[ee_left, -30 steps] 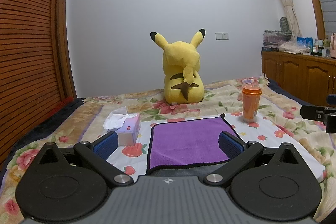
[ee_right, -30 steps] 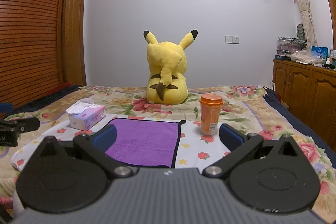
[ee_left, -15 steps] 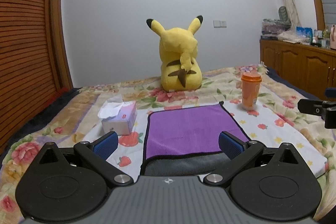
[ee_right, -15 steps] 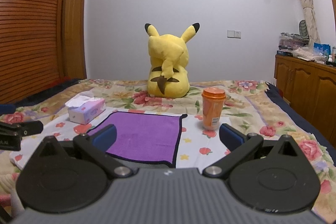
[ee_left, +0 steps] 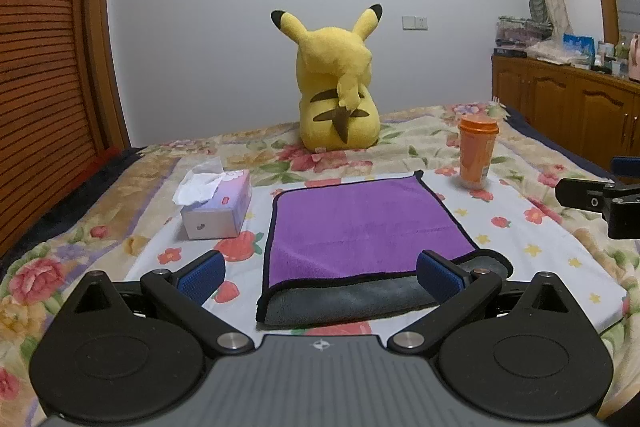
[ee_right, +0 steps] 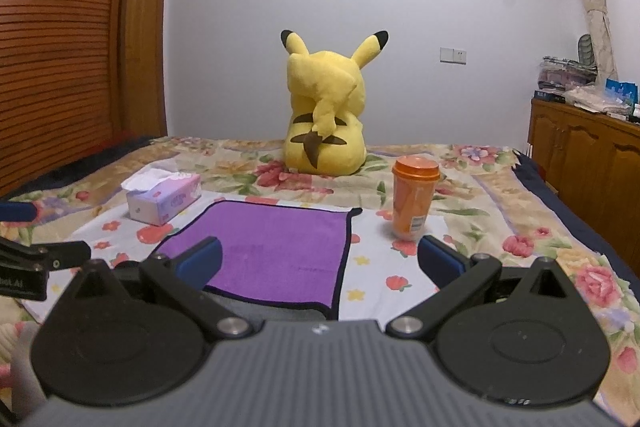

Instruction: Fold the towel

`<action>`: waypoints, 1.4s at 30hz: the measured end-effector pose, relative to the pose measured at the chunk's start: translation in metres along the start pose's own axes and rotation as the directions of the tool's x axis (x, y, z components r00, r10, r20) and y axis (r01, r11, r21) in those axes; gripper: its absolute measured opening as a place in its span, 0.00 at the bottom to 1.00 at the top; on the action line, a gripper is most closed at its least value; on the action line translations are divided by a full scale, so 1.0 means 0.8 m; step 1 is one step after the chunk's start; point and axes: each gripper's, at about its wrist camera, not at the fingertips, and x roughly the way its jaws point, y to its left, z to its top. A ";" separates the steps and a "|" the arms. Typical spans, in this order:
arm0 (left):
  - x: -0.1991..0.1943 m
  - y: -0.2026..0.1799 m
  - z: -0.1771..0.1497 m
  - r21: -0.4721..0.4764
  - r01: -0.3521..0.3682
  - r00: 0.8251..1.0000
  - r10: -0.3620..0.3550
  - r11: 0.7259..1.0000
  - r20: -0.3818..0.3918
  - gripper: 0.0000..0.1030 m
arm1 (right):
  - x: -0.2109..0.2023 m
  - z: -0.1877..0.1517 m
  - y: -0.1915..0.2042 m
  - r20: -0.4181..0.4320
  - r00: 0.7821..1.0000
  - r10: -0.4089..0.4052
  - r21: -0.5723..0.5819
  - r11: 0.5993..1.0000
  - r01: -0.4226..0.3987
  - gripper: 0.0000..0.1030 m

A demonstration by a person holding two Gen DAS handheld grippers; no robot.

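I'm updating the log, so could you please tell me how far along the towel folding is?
Done: the purple towel already seems folded once, its purple layer lying over a grey layer that shows at the near edge. In hand: nothing; the left gripper and right gripper are both open and hold no cloth. Left: probably another fold, though that is a guess.

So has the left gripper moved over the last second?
Yes. The left gripper has tipped downward: the wall switch sits higher in its view, and more of the towel shows.
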 end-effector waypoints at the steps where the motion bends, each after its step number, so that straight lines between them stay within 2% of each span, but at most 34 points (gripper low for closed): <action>1: 0.002 0.000 0.000 0.001 -0.001 1.000 0.001 1.000 -0.004 1.00 | 0.002 0.000 0.000 -0.003 1.000 0.001 0.002 1.000 -0.001 1.00; 20: 0.055 0.016 0.004 0.016 -0.023 0.997 0.024 1.000 -0.071 1.00 | 0.047 -0.002 0.000 -0.078 0.997 0.018 0.000 1.000 -0.019 1.00; 31: 0.086 0.027 0.003 0.030 -0.008 0.994 0.012 1.000 -0.113 1.00 | 0.079 -0.002 -0.001 -0.111 0.994 0.020 -0.021 1.000 -0.022 1.00; 35: 0.097 0.035 0.005 0.008 0.010 0.992 -0.009 1.000 -0.124 1.00 | 0.090 -0.003 -0.001 -0.136 0.990 0.032 -0.030 0.999 -0.037 1.00; 42: 0.124 0.049 0.003 0.000 -0.002 0.988 0.002 1.000 -0.157 1.00 | 0.107 -0.006 0.005 -0.172 0.984 0.045 -0.059 0.997 -0.056 1.00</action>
